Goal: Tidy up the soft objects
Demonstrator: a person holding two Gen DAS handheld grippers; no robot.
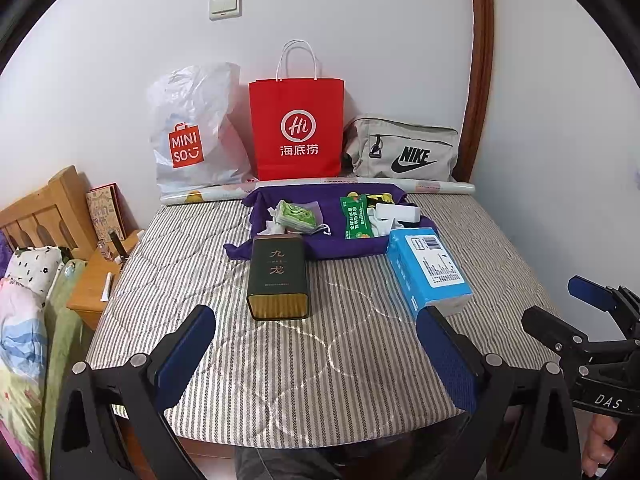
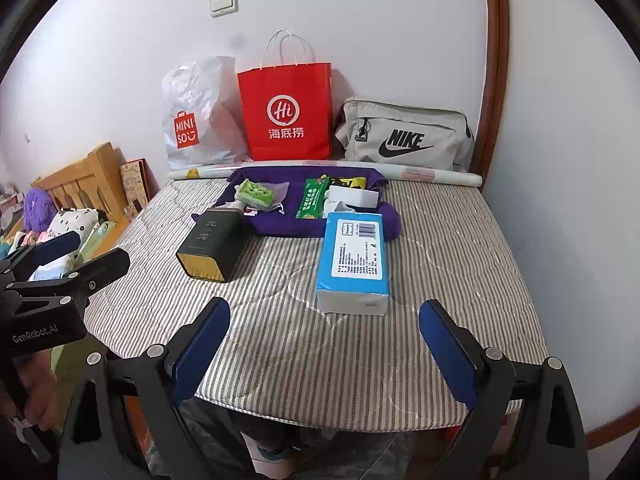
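1. Both tongs, left (image 1: 316,350) and right (image 2: 324,344), hang spread wide and empty over the near edge of the striped quilted mattress (image 2: 440,248), blue pads facing in.
2. One soft blue tissue pack (image 2: 354,258), rectangular, lies just ahead of my right tongs; one dark green tin box (image 1: 279,276) lies to its left.
3. One crumpled purple cloth (image 1: 276,200) behind them carries small packets.
4. Three bags stand against the wall: white plastic (image 1: 196,128), red paper (image 1: 297,128), grey fabric (image 1: 402,148).
5. Only my right view shows a purple plush (image 2: 37,206).
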